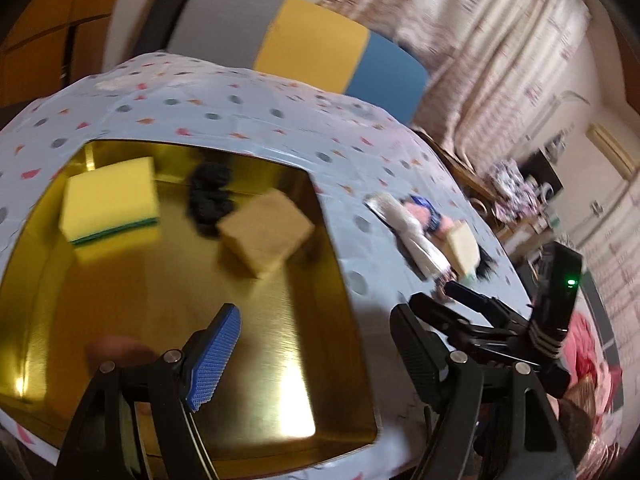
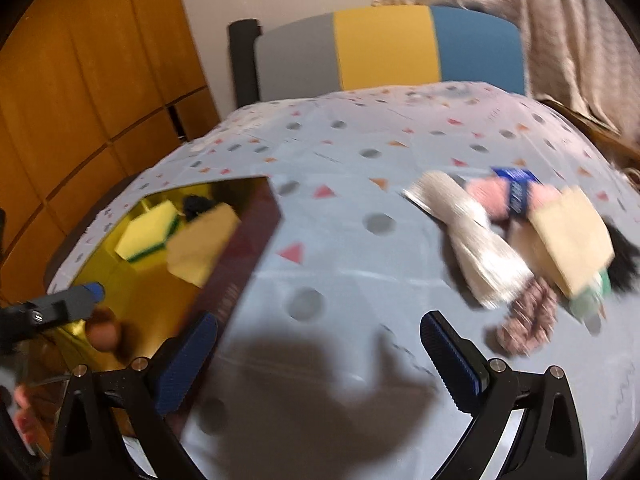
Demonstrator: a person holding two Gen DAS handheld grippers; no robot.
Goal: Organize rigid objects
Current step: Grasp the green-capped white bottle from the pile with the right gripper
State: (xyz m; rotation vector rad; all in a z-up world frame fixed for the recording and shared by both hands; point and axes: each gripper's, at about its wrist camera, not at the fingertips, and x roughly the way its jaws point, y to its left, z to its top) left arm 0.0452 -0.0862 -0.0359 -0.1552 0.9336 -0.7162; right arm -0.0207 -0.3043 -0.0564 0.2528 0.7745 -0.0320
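Gold tray (image 1: 120, 280) near table edge (three items inside); both grippers' fingers apart, empty

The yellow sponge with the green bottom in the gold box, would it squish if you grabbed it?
The yellow sponge with the green bottom looks foamy, so probably squishy and light. Its flat block shape likely won't roll.

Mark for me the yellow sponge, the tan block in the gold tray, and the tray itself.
yellow sponge (image 1: 110, 196), left wrist view, middle of its yellow top face.
tan block (image 1: 266, 232), left wrist view, centre of its top face.
gold tray (image 1: 260, 340), left wrist view, bare floor near its front.
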